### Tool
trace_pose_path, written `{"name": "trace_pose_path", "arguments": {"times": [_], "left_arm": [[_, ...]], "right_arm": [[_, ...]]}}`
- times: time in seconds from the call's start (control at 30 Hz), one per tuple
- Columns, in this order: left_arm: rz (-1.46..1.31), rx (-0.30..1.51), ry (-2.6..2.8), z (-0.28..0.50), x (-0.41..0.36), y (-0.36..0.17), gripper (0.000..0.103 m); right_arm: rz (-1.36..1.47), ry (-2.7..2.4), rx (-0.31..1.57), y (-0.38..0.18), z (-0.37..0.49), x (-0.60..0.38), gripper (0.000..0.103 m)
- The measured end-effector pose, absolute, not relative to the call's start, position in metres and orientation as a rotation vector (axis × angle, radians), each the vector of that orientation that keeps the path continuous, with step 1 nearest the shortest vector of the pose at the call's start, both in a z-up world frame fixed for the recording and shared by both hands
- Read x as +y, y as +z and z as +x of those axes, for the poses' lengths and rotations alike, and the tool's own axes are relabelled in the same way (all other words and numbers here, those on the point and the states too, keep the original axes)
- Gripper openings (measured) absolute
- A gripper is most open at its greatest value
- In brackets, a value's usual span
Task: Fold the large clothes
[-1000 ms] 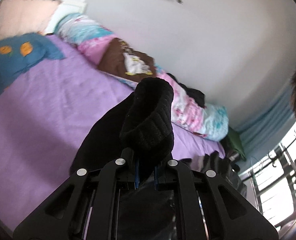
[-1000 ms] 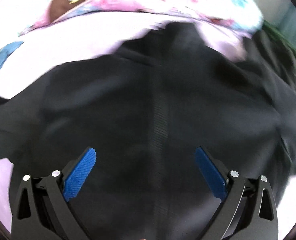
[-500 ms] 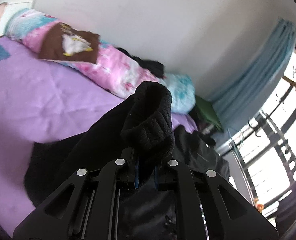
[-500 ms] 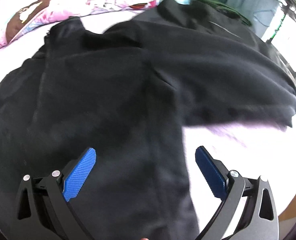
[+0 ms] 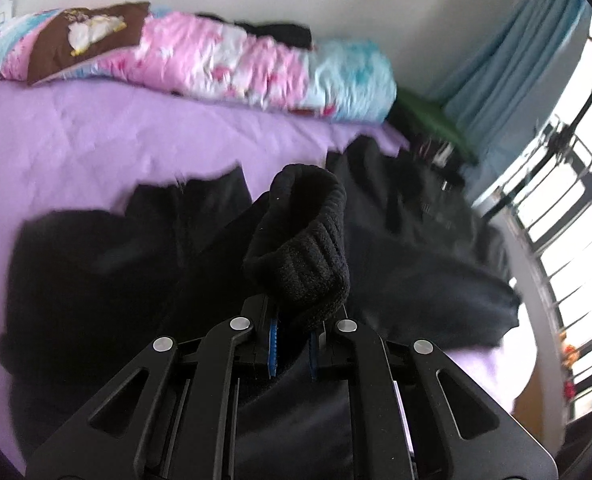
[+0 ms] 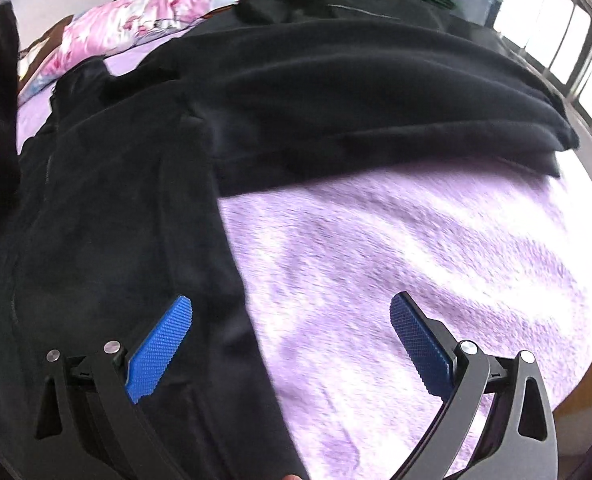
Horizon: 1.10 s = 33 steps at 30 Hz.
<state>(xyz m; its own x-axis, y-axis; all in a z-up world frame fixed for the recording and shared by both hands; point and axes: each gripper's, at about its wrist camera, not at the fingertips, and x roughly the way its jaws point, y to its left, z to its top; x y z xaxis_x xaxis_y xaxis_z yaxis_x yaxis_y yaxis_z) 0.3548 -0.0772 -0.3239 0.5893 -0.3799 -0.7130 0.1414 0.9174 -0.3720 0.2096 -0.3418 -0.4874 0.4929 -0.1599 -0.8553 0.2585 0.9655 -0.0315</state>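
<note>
A large black garment point(image 6: 127, 208) lies spread on a purple bedspread point(image 6: 396, 264), one sleeve point(image 6: 376, 96) stretched out to the right. My left gripper point(image 5: 291, 344) is shut on the ribbed black cuff point(image 5: 300, 248) of the other sleeve, which stands up between its blue pads above the garment's body point(image 5: 95, 280). My right gripper point(image 6: 291, 332) is open with nothing between its blue pads point(image 6: 159, 348); its left finger hangs over the garment's side edge, its right one over bare bedspread.
A rolled pink and blue quilt point(image 5: 223, 60) with a brown cushion point(image 5: 83, 40) lies along the wall. More dark clothes point(image 5: 436, 200) are heaped by the bed's far corner. Beyond are a blue curtain point(image 5: 516, 64) and a barred window point(image 5: 568, 232); the bed's edge point(image 6: 576, 404) is at lower right.
The left gripper has swung right across the bed and lower, carrying the cuff over the garment. The right gripper slid right, from over the garment's middle to its side edge.
</note>
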Motion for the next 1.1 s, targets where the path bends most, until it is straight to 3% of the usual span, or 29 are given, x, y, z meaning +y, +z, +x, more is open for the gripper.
{"name": "trace_pose_path", "arguments": {"times": [0.23, 0.47, 0.57, 0.6, 0.67, 0.7, 0.73, 1.1], "left_arm": [[-0.235, 0.97, -0.308, 0.347, -0.13, -0.409, 0.01], [-0.02, 0.919, -0.284, 0.334, -0.173, -0.45, 0.011], [0.073, 0.938, -0.316, 0.326, -0.192, -0.471, 0.017], [0.097, 0.953, -0.319, 0.324, -0.194, -0.477, 0.021], [0.106, 0.984, -0.351, 0.321, -0.198, -0.488, 0.045], [0.108, 0.993, -0.365, 0.319, -0.199, -0.491, 0.078], [0.121, 0.998, -0.383, 0.317, -0.2, -0.493, 0.096], [0.1, 0.942, -0.586, 0.276, -0.158, -0.444, 0.097]], "right_arm": [[0.163, -0.293, 1.025, -0.491, 0.199, -0.372, 0.097], [0.237, -0.303, 1.016, -0.495, 0.203, -0.386, 0.097], [0.241, -0.292, 1.015, -0.495, 0.207, -0.386, 0.097], [0.241, -0.288, 1.015, -0.495, 0.208, -0.387, 0.097], [0.241, -0.28, 1.017, -0.494, 0.209, -0.389, 0.097], [0.243, -0.279, 1.019, -0.494, 0.211, -0.39, 0.097], [0.245, -0.28, 1.02, -0.494, 0.212, -0.391, 0.097], [0.309, -0.203, 0.994, -0.462, 0.25, -0.388, 0.097]]}}
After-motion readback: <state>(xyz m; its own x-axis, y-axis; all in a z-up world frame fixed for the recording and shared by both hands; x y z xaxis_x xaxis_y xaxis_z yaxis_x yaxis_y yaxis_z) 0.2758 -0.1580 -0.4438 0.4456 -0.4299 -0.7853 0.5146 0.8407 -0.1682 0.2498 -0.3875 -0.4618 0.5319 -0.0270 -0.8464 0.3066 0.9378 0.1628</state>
